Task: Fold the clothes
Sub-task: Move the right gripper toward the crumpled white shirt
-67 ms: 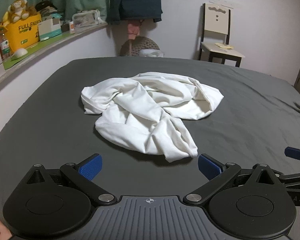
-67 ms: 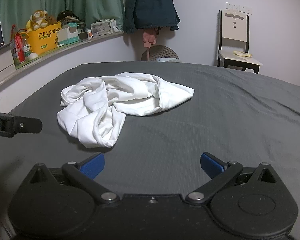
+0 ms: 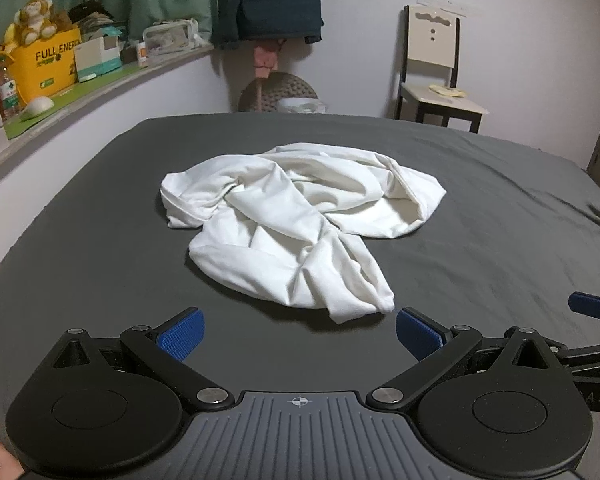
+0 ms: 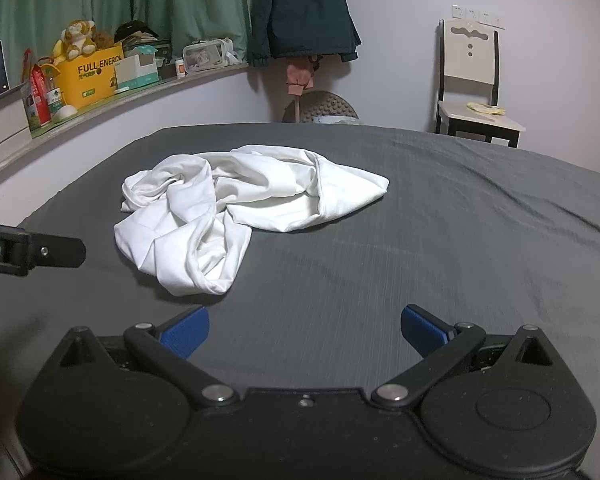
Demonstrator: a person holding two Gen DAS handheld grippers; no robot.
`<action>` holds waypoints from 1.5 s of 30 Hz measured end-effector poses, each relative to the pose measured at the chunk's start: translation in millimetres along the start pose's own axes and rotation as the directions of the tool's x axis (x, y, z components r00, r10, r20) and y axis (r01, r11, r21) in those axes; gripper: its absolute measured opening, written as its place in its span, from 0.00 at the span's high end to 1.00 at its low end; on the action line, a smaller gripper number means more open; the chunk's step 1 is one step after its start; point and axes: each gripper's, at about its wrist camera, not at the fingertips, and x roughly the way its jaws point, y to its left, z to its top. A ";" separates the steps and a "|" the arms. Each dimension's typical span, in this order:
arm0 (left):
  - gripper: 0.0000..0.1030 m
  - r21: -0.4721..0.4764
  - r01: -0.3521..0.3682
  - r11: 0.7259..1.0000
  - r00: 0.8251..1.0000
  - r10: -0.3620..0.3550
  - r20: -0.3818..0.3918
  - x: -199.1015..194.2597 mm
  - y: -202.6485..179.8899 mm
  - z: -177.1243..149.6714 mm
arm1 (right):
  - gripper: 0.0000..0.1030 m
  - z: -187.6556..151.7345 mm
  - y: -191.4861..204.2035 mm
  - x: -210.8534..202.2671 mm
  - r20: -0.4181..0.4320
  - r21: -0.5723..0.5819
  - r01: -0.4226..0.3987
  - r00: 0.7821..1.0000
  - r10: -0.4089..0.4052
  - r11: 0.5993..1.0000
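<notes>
- The left gripper point(image 3: 300, 334) hangs with its blue pads spread wide, holding nothing; the right gripper point(image 4: 304, 330) is likewise spread and empty.
- The white garment point(image 3: 296, 224) lies crumpled in the middle of the dark bed sheet point(image 3: 500, 240), unfolded.
- Its near twisted end sits just ahead of the left gripper, between the pads' line; from the right it lies ahead and leftward, further off.
- Which part is sleeve or hem is hard to tell.
</notes>
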 end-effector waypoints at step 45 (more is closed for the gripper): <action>0.00 -0.009 -0.007 1.000 0.991 0.006 -0.134 11.8 2.4 -4.2 | 0.00 -7.7 10.4 4.1 -0.005 -0.051 -0.034 0.999 0.034 0.998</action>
